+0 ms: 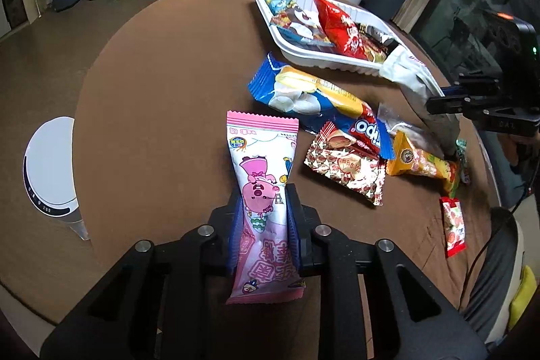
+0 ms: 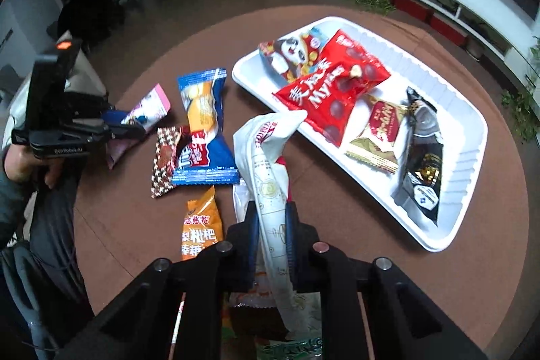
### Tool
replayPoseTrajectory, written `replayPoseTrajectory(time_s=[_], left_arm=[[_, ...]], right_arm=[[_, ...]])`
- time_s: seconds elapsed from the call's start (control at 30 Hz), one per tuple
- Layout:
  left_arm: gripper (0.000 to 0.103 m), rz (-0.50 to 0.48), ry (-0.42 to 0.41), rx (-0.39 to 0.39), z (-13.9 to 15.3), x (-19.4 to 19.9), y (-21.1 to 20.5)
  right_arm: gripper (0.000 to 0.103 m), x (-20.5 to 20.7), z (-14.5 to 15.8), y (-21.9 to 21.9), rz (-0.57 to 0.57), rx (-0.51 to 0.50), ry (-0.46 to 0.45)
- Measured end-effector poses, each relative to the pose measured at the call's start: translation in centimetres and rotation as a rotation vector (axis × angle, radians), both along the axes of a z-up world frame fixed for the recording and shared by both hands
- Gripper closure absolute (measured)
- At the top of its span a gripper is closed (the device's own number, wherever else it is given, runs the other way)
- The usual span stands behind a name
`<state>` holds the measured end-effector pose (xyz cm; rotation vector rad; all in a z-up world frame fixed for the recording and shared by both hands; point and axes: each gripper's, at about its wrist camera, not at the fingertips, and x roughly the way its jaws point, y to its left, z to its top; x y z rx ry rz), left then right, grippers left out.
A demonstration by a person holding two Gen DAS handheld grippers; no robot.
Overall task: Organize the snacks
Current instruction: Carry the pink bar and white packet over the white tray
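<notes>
My left gripper (image 1: 265,201) is shut on a pink snack packet (image 1: 260,181) with a cartoon pig, held over the brown round table (image 1: 152,90). That gripper (image 2: 131,127) and its pink packet (image 2: 148,108) also show at the left of the right wrist view. My right gripper (image 2: 272,218) is shut on a white snack packet (image 2: 266,157), pinched edge-on near the tray's near rim. From the left wrist view, the right gripper (image 1: 442,105) holds the white packet (image 1: 405,71) by the white tray (image 1: 297,53). The white tray (image 2: 465,154) holds several packets.
Loose on the table lie a blue packet (image 2: 206,140), a star-patterned packet (image 2: 165,161), an orange packet (image 2: 202,225) and a small red one (image 1: 454,225). A white bin (image 1: 50,171) stands left of the table. A person's hand (image 2: 20,164) holds the left gripper. Potted plants line the back.
</notes>
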<state>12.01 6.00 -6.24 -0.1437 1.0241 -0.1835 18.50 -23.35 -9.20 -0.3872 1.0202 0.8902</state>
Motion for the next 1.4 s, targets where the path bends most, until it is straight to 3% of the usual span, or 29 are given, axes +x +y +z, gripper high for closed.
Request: replayPoseTrajectory(time_s=[0.33, 0.57, 0.93, 1.23, 1.4], left_arm=[[0.083, 0.024, -0.05, -0.152, 2.6, -0.4, 1.8], [0.083, -0.008, -0.125, -0.208, 7.1, 3.8, 1.1], [0.083, -0.046, -0.132, -0.192, 10.0, 15.9, -2.8], [0.083, -0.066, -0.059, -0.142, 6.8, 23.1, -7.0], [0.082, -0.058, -0.024, -0.133, 4.0, 24.7, -7.3]], right_arm=[[0.088, 1.0, 3.0, -5.2, -0.188, 0.274, 0.019], [0.088, 3.3, 5.5, -9.5, -0.401, 0.449, 0.05], [0.088, 9.3, 6.8, -7.8, -0.556, 0.52, 0.101], [0.088, 14.8, 3.2, -5.2, -0.67, 0.501, 0.24], [0.088, 16.2, 1.2, -3.7, -0.679, 0.428, 0.252]])
